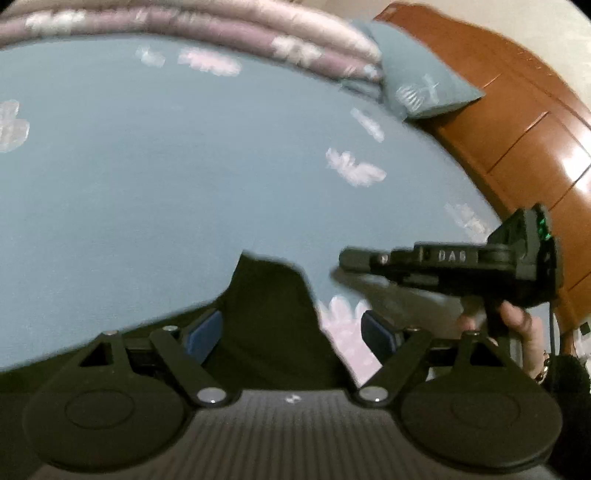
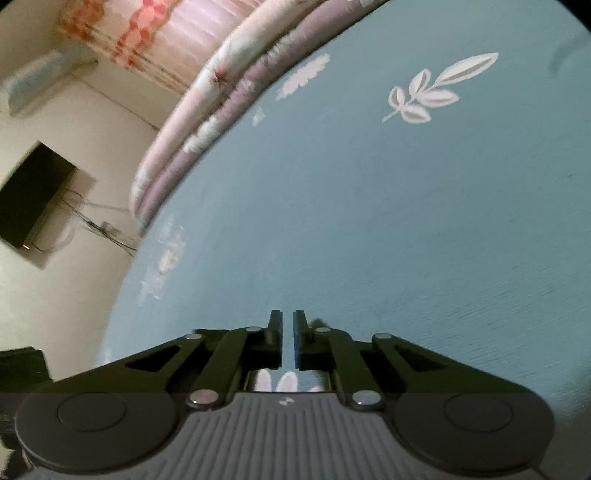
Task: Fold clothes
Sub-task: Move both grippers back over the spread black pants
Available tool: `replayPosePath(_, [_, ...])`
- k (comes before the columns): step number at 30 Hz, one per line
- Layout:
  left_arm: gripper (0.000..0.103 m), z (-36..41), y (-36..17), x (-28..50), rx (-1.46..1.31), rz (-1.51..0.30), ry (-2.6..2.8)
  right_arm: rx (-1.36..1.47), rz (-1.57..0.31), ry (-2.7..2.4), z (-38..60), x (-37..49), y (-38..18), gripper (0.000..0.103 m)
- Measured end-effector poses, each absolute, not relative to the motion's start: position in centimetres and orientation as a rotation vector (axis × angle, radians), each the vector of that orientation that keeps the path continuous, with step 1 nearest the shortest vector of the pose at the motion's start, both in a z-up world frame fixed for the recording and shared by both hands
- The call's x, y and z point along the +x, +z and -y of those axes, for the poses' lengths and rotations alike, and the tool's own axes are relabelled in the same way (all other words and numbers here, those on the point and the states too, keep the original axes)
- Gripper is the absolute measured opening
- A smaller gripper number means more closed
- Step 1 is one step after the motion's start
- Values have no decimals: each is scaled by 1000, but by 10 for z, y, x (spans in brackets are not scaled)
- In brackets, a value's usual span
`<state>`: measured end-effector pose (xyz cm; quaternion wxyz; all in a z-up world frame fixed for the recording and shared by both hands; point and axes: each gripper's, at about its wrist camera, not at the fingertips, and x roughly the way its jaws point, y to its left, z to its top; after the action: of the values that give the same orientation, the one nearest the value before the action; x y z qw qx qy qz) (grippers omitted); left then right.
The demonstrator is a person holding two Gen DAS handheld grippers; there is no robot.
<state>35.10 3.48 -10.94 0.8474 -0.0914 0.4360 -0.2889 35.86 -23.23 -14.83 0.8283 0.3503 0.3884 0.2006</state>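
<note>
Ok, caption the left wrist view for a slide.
Open left gripper over dark garment on blue bedsheet, right gripper alongside.

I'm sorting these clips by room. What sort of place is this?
Most likely a bedroom: a bed spread with a blue leaf-print sheet, a folded pink quilt and a pillow against a wooden headboard, and a wall-mounted screen.

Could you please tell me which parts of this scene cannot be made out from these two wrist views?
- Dark garment, left wrist view: only a peak shows; the left gripper body and the bottom edge hide the rest, so type and fold state are unknown.
- Right gripper, right wrist view: jaws nearly closed; whether they pinch cloth is unclear.
- Bedsheet prints, left wrist view: motion-blurred.
</note>
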Motion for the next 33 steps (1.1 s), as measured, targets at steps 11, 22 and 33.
replayPosePath(11, [80,-25,-123,401,-248,-991,-533,692,-818,405,234,328,-126,32])
replayPosePath(22, [83,-42,-74,322,-135,-966,-561,572,-881,368,232,262,-96,46])
replayPosePath(33, [84,-55,-91,172,225,-995,-516,401,-1002,412,169,189,-97,53])
